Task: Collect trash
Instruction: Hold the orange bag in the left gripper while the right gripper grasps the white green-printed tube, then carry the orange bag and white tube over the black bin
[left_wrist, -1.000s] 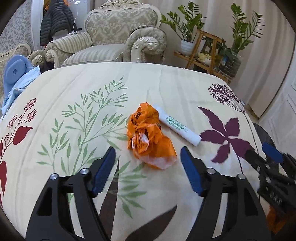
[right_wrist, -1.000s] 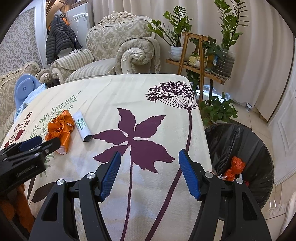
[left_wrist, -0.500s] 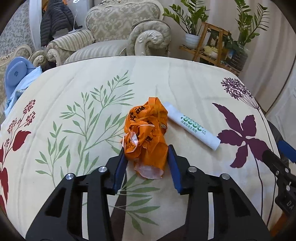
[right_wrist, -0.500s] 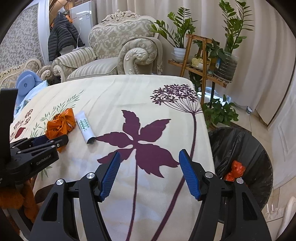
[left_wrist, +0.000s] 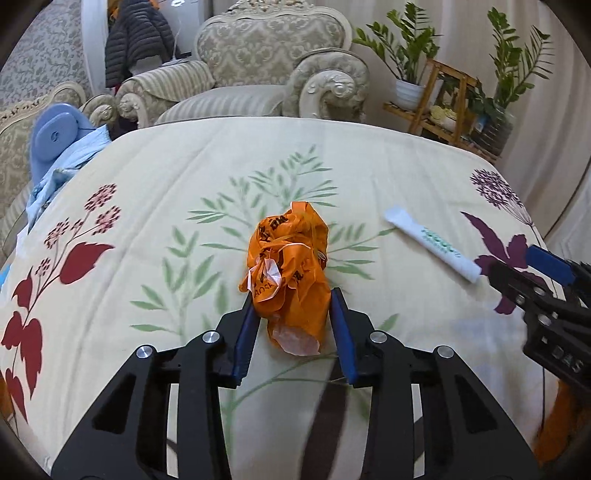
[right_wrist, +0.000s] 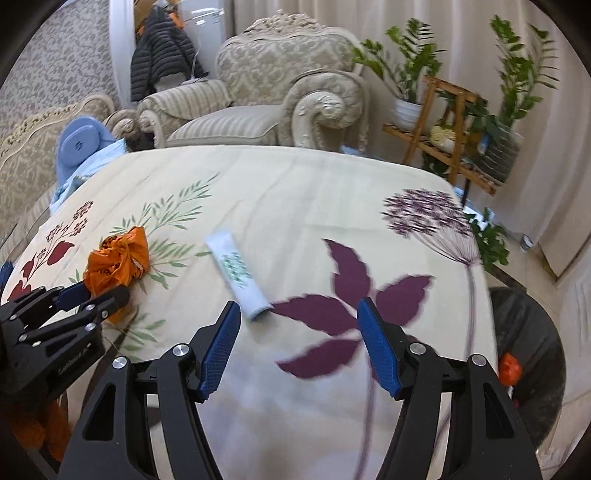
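Left wrist view: left claw (left_wrist: 293, 325) closing on crumpled orange bag (left_wrist: 290, 273), pads flanking its lower end and pinching it; bag lies mid-bench on floral cloth (left_wrist: 166, 184).

White tube (left_wrist: 430, 243) lies just right of bag, untouched.

Right claw (right_wrist: 297, 347) spread, empty, tips near tube's end (likely next pickup).

Black bin (right_wrist: 532, 332) beside bench edge, orange scraps inside.

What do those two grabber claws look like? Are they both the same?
Yes, they match. The left gripper and the right gripper each have two black plastic fingers with cut-out holes, silver round bolts at the joints, and ridged blue pads on the inner faces. Pale raised lettering marks the side.
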